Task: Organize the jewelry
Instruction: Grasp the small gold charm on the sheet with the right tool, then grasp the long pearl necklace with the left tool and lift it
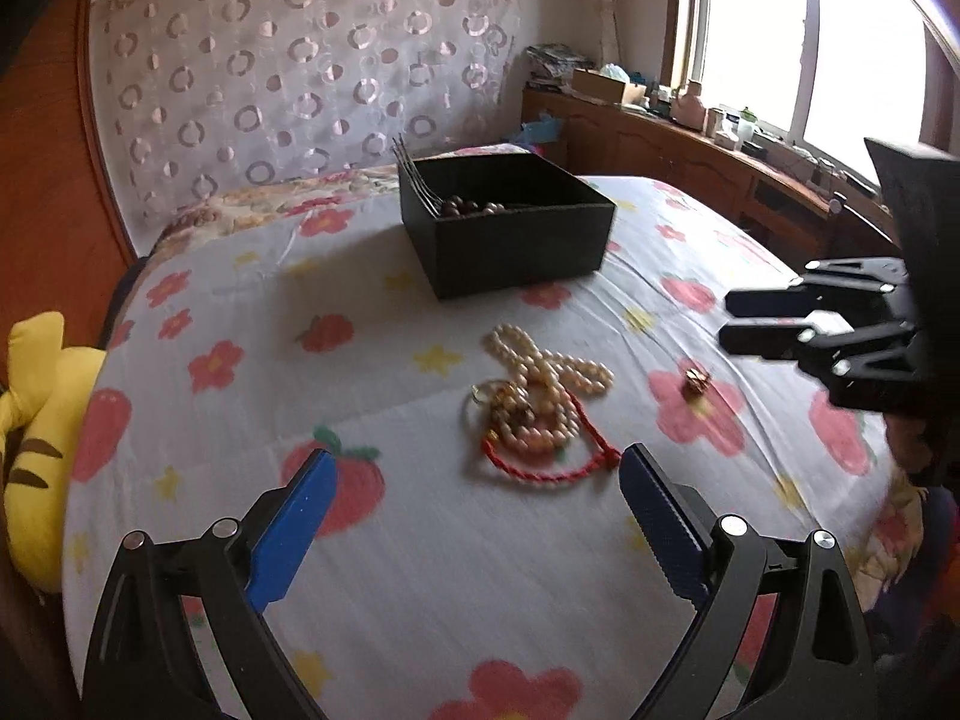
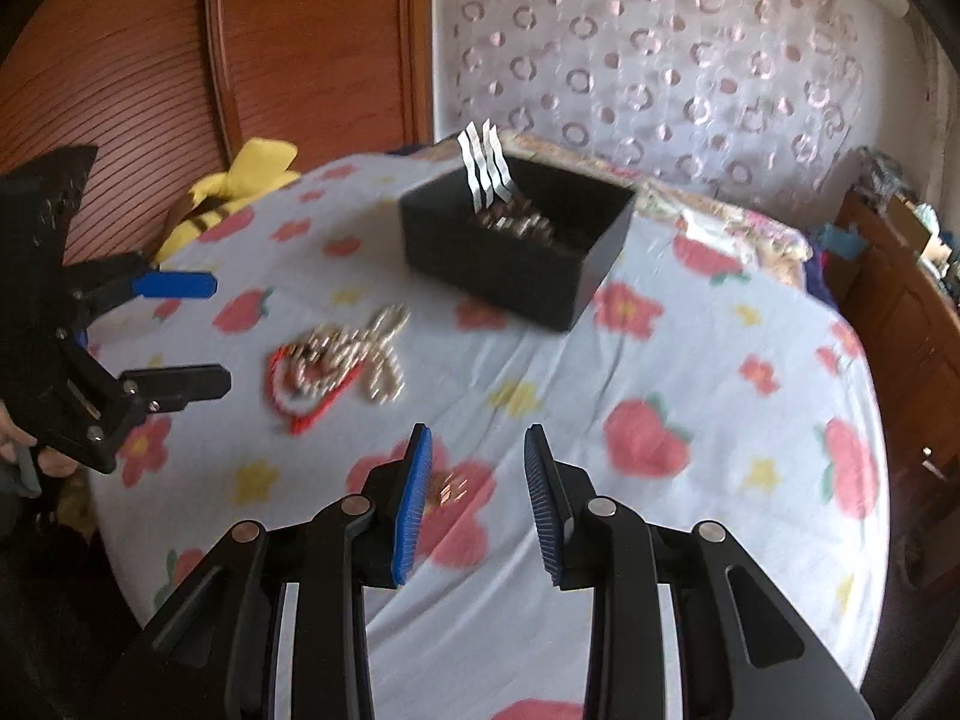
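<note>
A pile of jewelry lies on the flowered bedspread: a cream pearl necklace (image 1: 543,369), a red cord (image 1: 555,468) and gold rings; the pile shows blurred in the right wrist view (image 2: 336,360). A small gold piece (image 1: 696,383) lies apart to the right, between my right fingers (image 2: 453,489). A black box (image 1: 510,222) (image 2: 516,246) behind holds dark beads and hairpins. My left gripper (image 1: 474,480) is open just before the pile. My right gripper (image 2: 478,456) (image 1: 729,321) is open above the gold piece.
A yellow striped plush toy (image 1: 33,438) lies at the bed's left edge. A wooden headboard with a lace cover (image 1: 300,60) stands behind. A cluttered wooden sideboard (image 1: 690,138) runs under the window on the right.
</note>
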Demonstrator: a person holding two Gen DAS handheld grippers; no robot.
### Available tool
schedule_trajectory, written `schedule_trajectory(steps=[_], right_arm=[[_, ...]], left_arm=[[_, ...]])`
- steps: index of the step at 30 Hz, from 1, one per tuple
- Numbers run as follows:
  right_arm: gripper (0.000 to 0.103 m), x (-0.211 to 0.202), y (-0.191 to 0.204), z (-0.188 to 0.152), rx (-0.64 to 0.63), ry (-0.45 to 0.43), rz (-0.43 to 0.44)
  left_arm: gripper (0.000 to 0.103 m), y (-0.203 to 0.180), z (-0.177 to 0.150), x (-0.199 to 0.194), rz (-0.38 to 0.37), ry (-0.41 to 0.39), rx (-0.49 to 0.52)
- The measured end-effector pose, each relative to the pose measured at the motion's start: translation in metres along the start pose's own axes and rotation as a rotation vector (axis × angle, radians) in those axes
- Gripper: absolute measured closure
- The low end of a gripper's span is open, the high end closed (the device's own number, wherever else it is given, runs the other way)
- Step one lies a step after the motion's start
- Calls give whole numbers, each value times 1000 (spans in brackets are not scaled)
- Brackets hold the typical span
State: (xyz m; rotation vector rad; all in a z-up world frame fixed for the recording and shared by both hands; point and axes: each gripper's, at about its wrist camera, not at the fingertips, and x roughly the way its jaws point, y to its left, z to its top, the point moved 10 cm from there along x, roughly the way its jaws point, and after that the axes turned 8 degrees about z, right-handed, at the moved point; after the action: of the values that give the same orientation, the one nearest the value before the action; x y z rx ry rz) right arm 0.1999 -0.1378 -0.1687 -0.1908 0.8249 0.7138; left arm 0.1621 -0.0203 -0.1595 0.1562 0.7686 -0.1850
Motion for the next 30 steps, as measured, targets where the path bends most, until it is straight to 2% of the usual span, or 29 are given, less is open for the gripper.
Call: schedule_trajectory(steps=[5, 11, 13, 16, 27, 29, 30], right_arm=[[69, 13, 11, -12, -8, 46, 15], [69, 24, 8, -17, -18, 87, -21], [71, 24, 8, -18, -20, 82, -21], [88, 25, 11, -18, -19, 80, 1], [89, 14, 18, -28, -30, 50, 0], [89, 11, 17, -29, -25, 42, -2], [89, 10, 16, -29, -23, 37, -5]], left_arm=[[12, -5, -6, -4, -7, 4, 1], [11, -4, -9, -3, 0, 8, -9], [11, -2, -9, -2, 1, 9, -13], [11, -1, -10, -1, 4, 13, -20], [12, 5, -4, 7, 4, 16, -46], [18, 3, -1, 9, -11, 16, -46], [27, 2, 1, 11, -21, 21, -45]])
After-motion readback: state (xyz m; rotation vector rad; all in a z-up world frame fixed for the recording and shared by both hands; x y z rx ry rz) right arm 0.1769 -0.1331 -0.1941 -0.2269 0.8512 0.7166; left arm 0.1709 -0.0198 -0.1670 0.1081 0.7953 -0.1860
